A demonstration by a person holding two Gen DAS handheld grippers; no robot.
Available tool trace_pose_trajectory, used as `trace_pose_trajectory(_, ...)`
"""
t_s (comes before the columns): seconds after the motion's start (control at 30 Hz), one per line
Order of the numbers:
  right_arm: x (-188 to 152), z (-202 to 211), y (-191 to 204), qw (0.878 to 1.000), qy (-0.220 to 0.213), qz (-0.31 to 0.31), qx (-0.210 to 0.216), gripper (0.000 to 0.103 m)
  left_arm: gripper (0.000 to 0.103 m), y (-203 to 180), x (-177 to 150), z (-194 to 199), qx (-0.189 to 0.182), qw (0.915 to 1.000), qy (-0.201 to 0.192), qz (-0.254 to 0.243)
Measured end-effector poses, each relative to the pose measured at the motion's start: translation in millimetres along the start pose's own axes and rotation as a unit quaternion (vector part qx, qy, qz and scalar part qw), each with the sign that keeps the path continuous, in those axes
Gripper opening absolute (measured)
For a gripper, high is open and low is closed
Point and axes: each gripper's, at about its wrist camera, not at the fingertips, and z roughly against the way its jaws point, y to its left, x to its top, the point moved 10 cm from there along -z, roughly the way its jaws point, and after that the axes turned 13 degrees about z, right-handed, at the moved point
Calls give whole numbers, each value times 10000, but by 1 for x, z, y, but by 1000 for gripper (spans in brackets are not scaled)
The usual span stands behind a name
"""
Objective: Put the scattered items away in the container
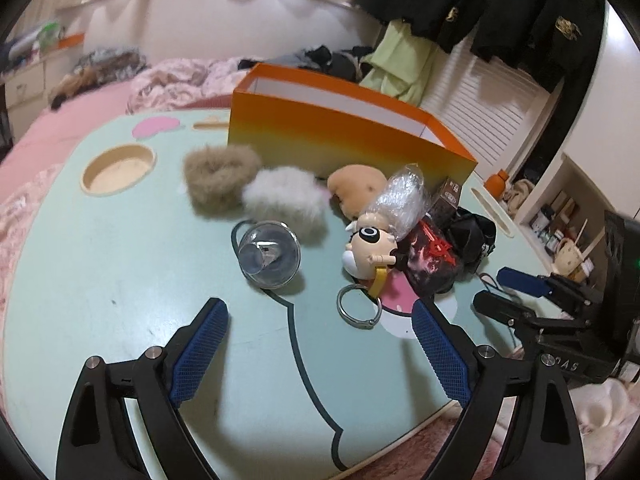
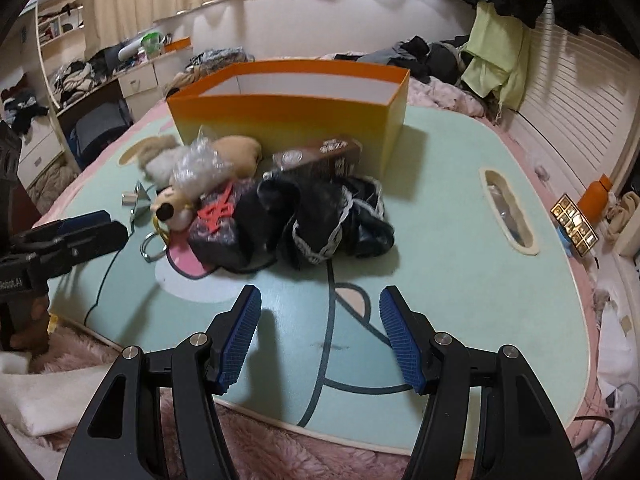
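The orange box (image 1: 344,136) looks like smooth card, the two scrunchies (image 1: 256,188) fluffy fur, the ring (image 1: 358,306) shiny metal, and the dome (image 1: 269,256) probably clear glossy plastic.

We see bare pale-green tabletop (image 2: 440,240) open ahead of both wide-spread grippers. A crumpled black garment (image 2: 320,216), a brown carton (image 2: 320,156) and a cartoon-head keyring (image 1: 370,246) crowd the near wall of the tall orange cardboard box (image 2: 288,120), blocking that approach.
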Motion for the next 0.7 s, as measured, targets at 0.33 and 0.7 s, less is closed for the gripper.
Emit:
trace_pose_trajectory(0.33,-6,-2,-2,9996,120,138,-232,80,101,-7,-7,-7,324,9982,13,-504)
trace_pose_trajectory(0.7,-4,-5,-6,9995,192,119,-231,87,103,-7,-12,-14,883,9907,14,-1039)
